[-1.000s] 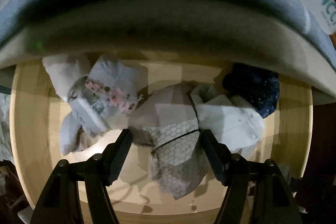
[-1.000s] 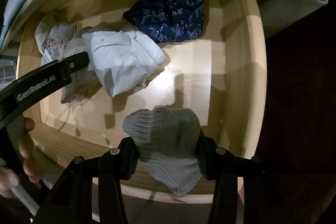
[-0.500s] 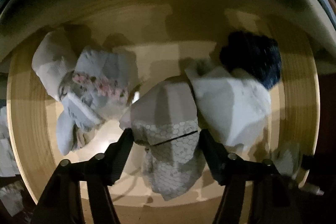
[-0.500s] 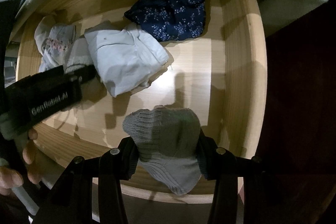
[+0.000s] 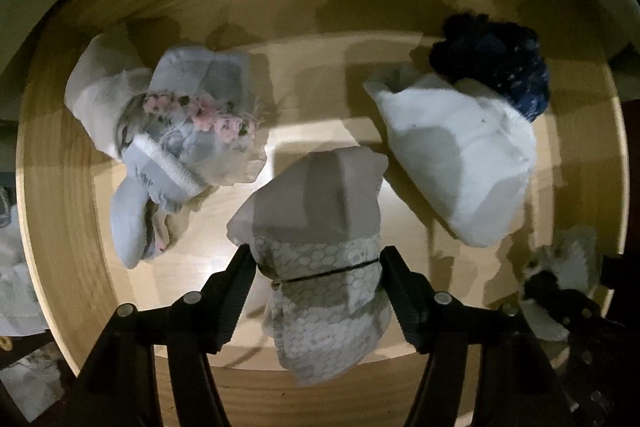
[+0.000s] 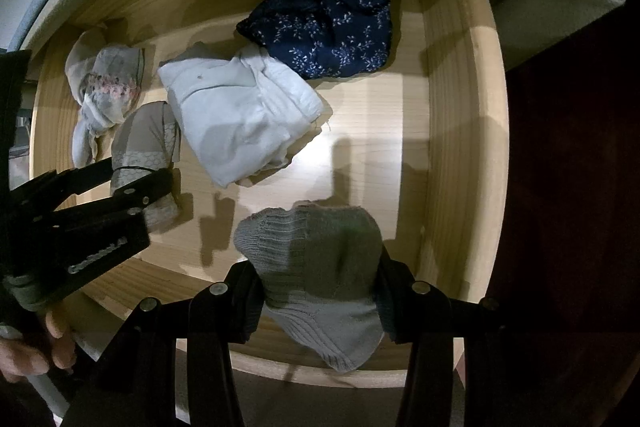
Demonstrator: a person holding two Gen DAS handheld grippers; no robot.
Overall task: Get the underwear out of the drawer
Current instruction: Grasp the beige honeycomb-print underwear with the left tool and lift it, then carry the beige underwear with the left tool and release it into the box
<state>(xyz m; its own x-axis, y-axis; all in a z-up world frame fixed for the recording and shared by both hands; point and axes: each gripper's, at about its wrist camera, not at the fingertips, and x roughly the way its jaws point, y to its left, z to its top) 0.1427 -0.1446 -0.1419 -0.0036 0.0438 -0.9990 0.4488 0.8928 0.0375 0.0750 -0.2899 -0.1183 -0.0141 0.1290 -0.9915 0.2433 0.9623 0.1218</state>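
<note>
While both tongs stay clenched, lift straight up. Left tongs (image 5: pixel 318 261) grasp honeycomb-print underwear (image 5: pixel 320 227); right tongs (image 6: pixel 318 275) grasp grey ribbed piece (image 6: pixel 316 259), clear of drawer (image 6: pixel 460 147) front rim below.

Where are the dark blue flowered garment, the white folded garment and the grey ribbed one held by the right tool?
dark blue flowered garment (image 6: pixel 324 27), right wrist view, middle of the fabric.
white folded garment (image 6: pixel 236 111), right wrist view, centre of the top fold.
grey ribbed garment (image 6: pixel 320 263), right wrist view, middle, between the tool's fingers.

A grey honeycomb-patterned underwear piece (image 5: pixel 320 259) is sitting bunched at lower centre inside the wooden drawer (image 5: pixel 60 187); a grey ribbed piece (image 6: pixel 320 267) is hanging at lower centre.
</note>
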